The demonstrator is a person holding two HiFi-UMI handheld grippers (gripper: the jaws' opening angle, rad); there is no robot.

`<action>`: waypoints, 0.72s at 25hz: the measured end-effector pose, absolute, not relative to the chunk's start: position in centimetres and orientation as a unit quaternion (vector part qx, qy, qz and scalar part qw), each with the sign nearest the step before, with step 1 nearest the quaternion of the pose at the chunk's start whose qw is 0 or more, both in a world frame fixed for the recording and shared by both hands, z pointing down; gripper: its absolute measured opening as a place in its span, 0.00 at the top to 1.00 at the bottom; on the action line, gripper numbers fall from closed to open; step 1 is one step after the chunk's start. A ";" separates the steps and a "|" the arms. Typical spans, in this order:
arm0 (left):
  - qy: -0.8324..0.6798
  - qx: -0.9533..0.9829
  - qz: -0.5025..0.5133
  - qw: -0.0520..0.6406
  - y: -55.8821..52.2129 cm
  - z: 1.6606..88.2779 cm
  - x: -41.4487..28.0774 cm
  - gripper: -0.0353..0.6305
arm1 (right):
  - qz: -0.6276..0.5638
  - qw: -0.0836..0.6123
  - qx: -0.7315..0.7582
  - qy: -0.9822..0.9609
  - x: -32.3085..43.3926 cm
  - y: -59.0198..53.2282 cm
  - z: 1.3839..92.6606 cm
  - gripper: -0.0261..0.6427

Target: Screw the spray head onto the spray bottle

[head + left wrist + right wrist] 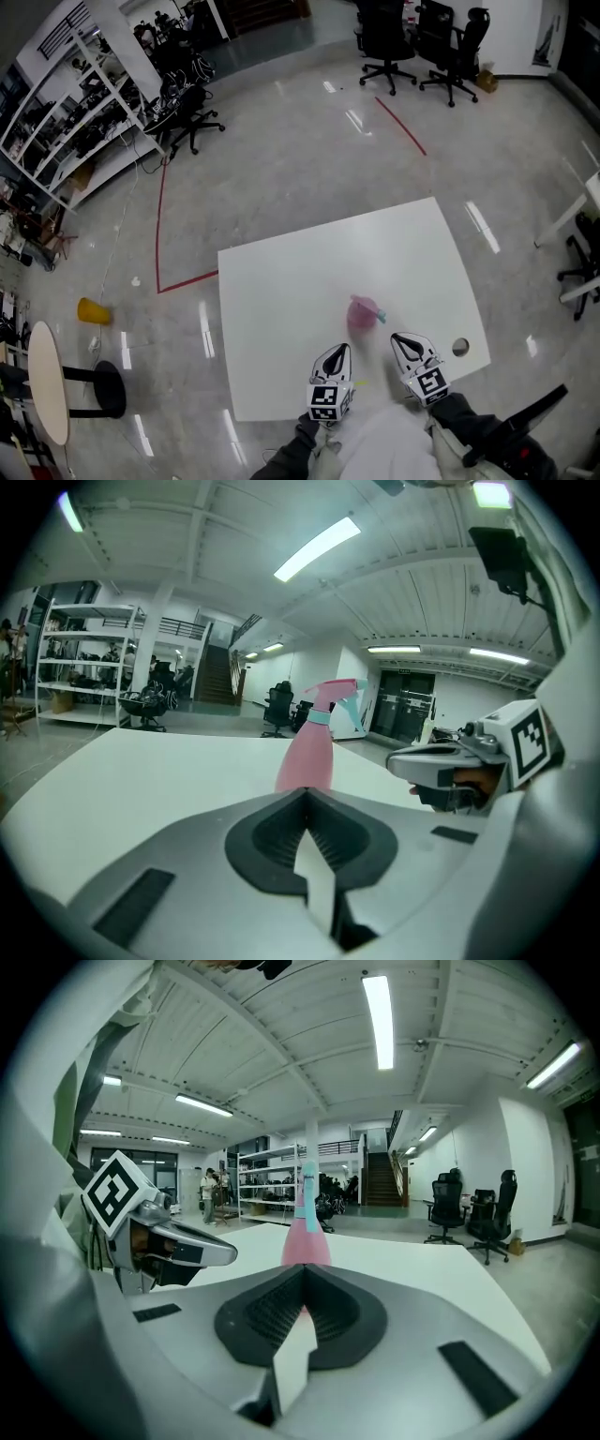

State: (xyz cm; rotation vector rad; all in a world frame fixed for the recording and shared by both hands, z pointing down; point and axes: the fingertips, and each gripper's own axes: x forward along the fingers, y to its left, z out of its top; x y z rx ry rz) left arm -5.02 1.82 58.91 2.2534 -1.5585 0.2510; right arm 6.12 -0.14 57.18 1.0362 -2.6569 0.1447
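Note:
A pink spray bottle stands upright on the white table, a little way in from its near edge. A spray head with a teal collar sits on its neck. Both grippers rest at the near edge with the bottle beyond and between them, and neither touches it. My left gripper is shut with nothing in it, and its closed jaws point at the bottle. My right gripper is also shut and empty, its jaws aimed at the bottle.
A round hole is in the table near its right front corner. On the floor, a yellow object lies to the left beside a round side table and a black stool. Office chairs and shelving stand far off.

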 end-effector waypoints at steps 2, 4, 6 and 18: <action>-0.556 0.803 0.088 0.195 1.9 58.9 -5.7 0.94 | 0.053 0.143 0.360 -0.920 5.6 -0.3 57.6 0.97; -0.559 0.801 0.086 0.195 1.8 59.0 -6.7 0.94 | 0.054 0.143 0.358 -0.921 4.6 -0.7 58.0 0.97; -0.565 0.797 0.084 0.195 1.7 59.1 -7.3 0.94 | 0.054 0.144 0.353 -0.923 4.1 -1.1 58.2 0.97; -0.555 0.802 0.093 0.199 1.0 58.6 -5.1 0.94 | 0.062 0.150 0.347 -0.924 5.7 -1.7 57.5 0.97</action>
